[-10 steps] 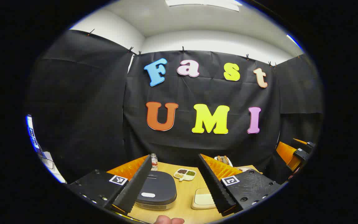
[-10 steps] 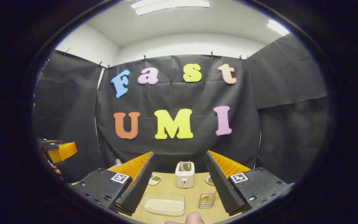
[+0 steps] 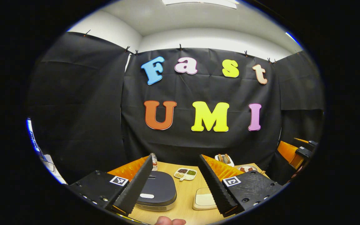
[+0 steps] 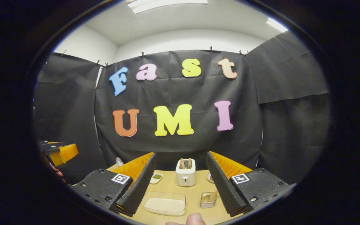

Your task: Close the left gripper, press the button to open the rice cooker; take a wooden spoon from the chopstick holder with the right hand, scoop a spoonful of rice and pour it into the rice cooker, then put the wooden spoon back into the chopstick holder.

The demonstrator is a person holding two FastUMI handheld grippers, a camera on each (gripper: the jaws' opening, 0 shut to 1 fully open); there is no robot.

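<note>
In the left gripper view, the left gripper (image 3: 177, 187) hangs above a pale wooden table (image 3: 184, 204) with its ridged fingers spread wide and nothing between them; below sits the rice cooker (image 3: 156, 192), a rounded dark-lidded box, lid down, with a small oblong white button (image 3: 147, 196) near its front edge. Just right of it lies the shallow rice tray (image 3: 204, 199), and farther back a divided dish of grains (image 3: 185, 173) and a small bottle (image 3: 154, 161). The right gripper view has the right gripper (image 4: 180, 187) likewise wide open and empty, over the same tray (image 4: 165, 203), clear-walled and rounded, filled with white rice. Beside it on the right stands the glassy square chopstick holder (image 4: 207, 200) with the wooden spoon (image 4: 209, 197) inside, and beyond, a white toaster (image 4: 185, 172) holding two slices.
</note>
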